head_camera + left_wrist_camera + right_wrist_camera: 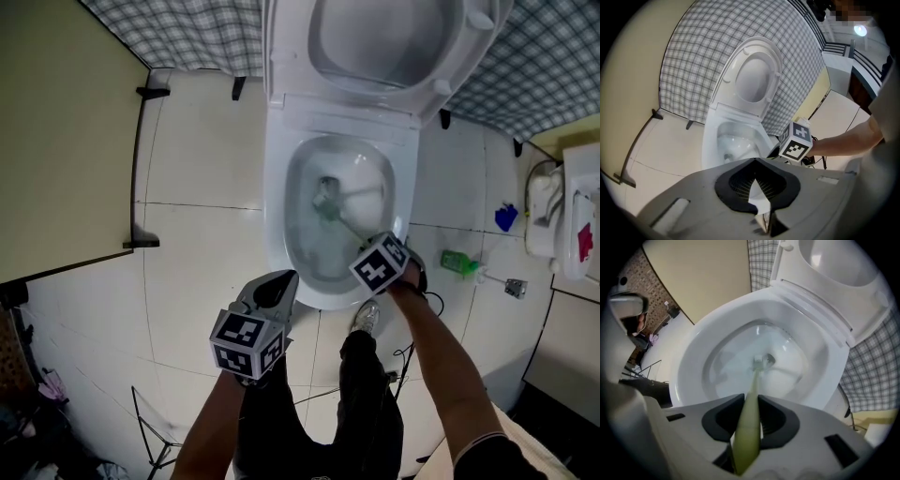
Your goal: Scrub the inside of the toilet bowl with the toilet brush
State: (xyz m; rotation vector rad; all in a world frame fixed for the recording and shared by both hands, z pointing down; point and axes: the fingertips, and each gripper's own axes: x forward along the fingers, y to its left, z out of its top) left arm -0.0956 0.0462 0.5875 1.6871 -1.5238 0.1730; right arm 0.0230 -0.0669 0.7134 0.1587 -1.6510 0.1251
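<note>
Pale floor tiles (pixel 206 253) and a checked backdrop (pixel 187 33) fill the head view. Toilet bowl (pixel 277 234) sits mid-frame w/ lid (pixel 375 42) tipped up. Right gripper (pixel 371 249) hangs over the near-right rim, pointing down. Toilet brush (pixel 328 201) runs from it into the bowl, head low by the drain. Left gripper (pixel 279 281) hovers outside the near rim, off the job. Green bottle (pixel 459 262) lies on the floor tiles to the right, well apart.

Left gripper view: fingers (pixel 725 191) together at the tips, nothing btwn them. Bowl and raised lid lie ahead, and the right gripper shows beside the rim.

Right gripper view: fingers (pixel 717 423) clamped on the brush's yellow-green handle, one pad each side, closed only as far as the handle allows. Handle goes straight down to the bristle head, which sits at the bottom of the bowl by the outlet. Whether the bristles press on the porcelain, can't tell for sure.

Progress, as a guess: scrubbing looks under way, w/ the brush in and at the bottom. Lid's up and the grip looks firm, so setup is done. No stain shows either way, so how much is already clean can't be judged. Prob. left: side walls, under the rim, then brush out.
</note>
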